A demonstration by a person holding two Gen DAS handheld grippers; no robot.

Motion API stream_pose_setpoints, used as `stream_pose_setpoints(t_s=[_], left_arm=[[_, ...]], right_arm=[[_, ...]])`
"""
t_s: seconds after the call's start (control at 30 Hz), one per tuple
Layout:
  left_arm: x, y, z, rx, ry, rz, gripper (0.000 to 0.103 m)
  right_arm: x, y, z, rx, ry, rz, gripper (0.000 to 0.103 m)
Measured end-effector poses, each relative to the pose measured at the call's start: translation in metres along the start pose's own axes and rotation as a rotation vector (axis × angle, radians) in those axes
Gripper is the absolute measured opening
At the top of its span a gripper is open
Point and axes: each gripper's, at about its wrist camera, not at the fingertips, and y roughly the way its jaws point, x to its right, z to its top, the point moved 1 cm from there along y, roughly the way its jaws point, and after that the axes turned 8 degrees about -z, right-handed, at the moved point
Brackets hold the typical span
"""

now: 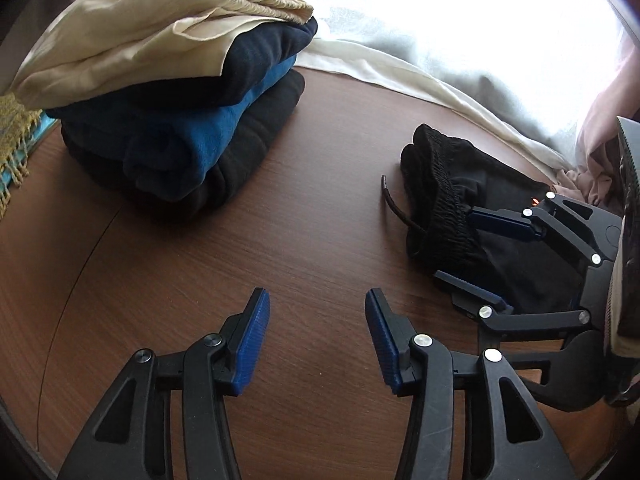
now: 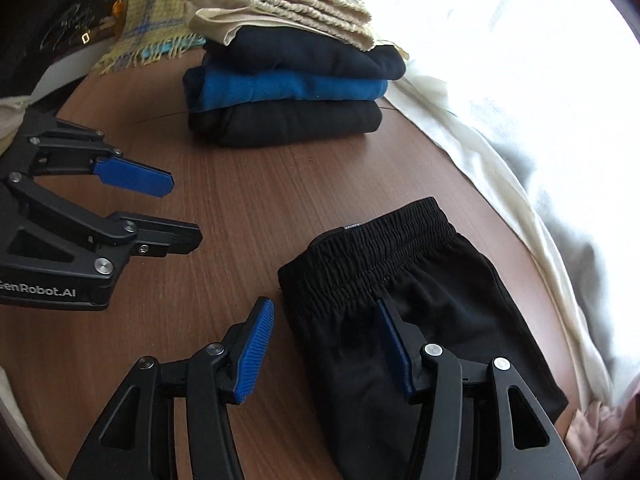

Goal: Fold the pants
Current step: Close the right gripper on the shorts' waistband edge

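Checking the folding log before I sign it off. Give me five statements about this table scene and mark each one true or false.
1. The black pants lie folded on the wooden table. True.
2. The stack of folded clothes has a cream garment on top. True.
3. The left hand-held gripper is clamped on the pants. False: its jaws stand open over bare table, with nothing between them.
4. The pants sit on top of the stack. False: they lie apart from it, on the table.
5. The right hand-held gripper is open, one finger over the pants just below the waistband. True.
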Motion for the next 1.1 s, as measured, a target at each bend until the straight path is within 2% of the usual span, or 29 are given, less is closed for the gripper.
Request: stream_pose_setpoints(t_s=[0.13,0.2,0.27,0.3,0.33,0.43,0.53,0.63,0.83,0.9,1.0,1.07,1.1], left_arm=[[0.001,0.002,-0.003,-0.026,-0.007,-0.002,0.049],[0.002,0.003,-0.002,-0.028,-0.015,-0.031,0.049],[0.002,0.003,0.001,-0.021,-0.027,-0.060,0.049],[0.001,0.003,0.002,-0.018,-0.030,-0.072,0.049],[0.001,0.004,0.004,-0.017,-0.033,-0.078,0.049],[0.001,0.005,0.014,-0.004,-0.049,-0.106,0.049],[0.003,0.006,0.029,0.001,-0.102,-0.207,0.049],[0.011,0.012,0.047,-0.010,-0.146,-0.321,0.054],[0.033,0.033,0.077,-0.068,-0.173,-0.467,0.057],[0.037,0.039,0.086,-0.085,-0.184,-0.479,0.060],[0.046,0.047,0.096,-0.106,-0.126,-0.447,0.064],[0.051,0.059,0.098,-0.150,-0.110,-0.432,0.064],[0.050,0.064,0.098,-0.165,-0.119,-0.452,0.064]], right_arm=[[-0.011,0.008,0.001,0.000,-0.047,-0.052,0.053],[-0.011,0.011,0.001,-0.003,-0.022,-0.041,0.053],[-0.008,0.013,-0.001,-0.005,0.000,-0.049,0.042],[-0.006,0.013,-0.001,0.000,0.020,-0.043,0.040],[-0.003,0.012,-0.002,0.009,0.053,-0.036,0.033],[0.009,0.006,-0.005,0.037,0.148,-0.016,0.026],[0.021,-0.004,-0.007,0.069,0.251,-0.005,0.025],[0.031,-0.013,-0.012,0.090,0.339,0.014,0.025],[0.036,-0.018,-0.018,0.110,0.406,0.010,0.025],[0.036,-0.018,-0.020,0.110,0.410,0.016,0.025],[0.034,-0.017,-0.021,0.121,0.412,0.017,0.025],[0.036,-0.019,-0.022,0.137,0.432,0.022,0.025],[0.038,-0.020,-0.023,0.142,0.442,0.027,0.025]])
